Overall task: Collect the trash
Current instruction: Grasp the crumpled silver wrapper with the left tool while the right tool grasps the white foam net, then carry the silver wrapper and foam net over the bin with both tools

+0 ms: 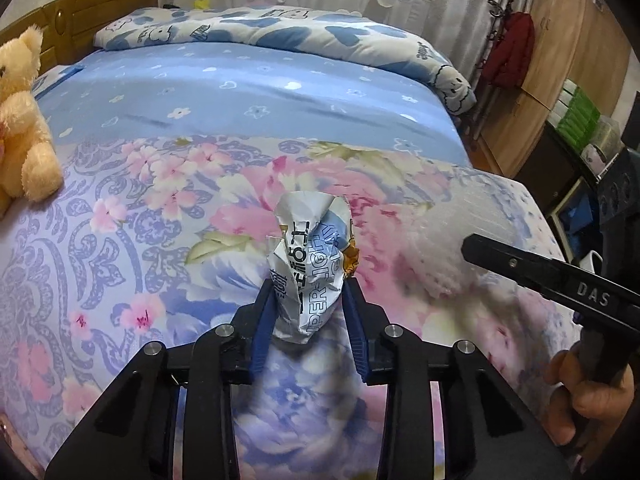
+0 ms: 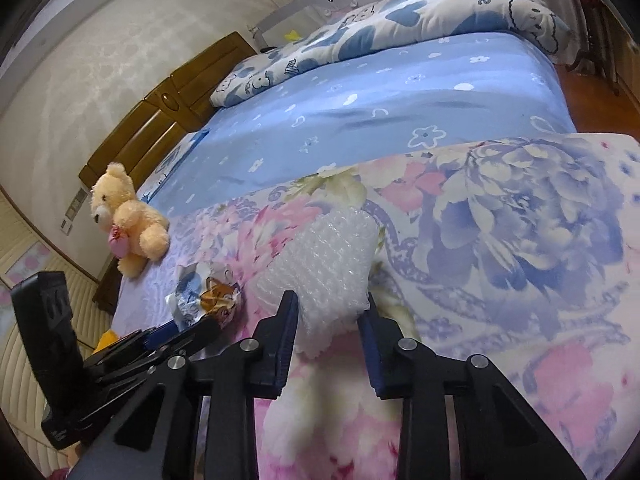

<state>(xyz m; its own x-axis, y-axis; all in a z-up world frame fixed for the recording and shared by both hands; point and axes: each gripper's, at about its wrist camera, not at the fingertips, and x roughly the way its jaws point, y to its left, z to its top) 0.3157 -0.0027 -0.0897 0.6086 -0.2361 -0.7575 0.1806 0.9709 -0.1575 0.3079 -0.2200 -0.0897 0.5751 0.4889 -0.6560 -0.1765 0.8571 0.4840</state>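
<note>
My left gripper is shut on a crumpled white and blue snack wrapper and holds it over the floral bed cover. The wrapper also shows in the right wrist view, with the left gripper's fingers under it. My right gripper is shut on a wad of clear bubble wrap that rests on the cover. In the left wrist view the bubble wrap lies right of the wrapper, and the right gripper's body reaches in from the right edge.
A floral cover lies over a blue sheet on the bed. A yellow teddy bear sits at the left edge. A rolled blue-and-white quilt lies at the far side. A wooden headboard and wardrobe stand beyond.
</note>
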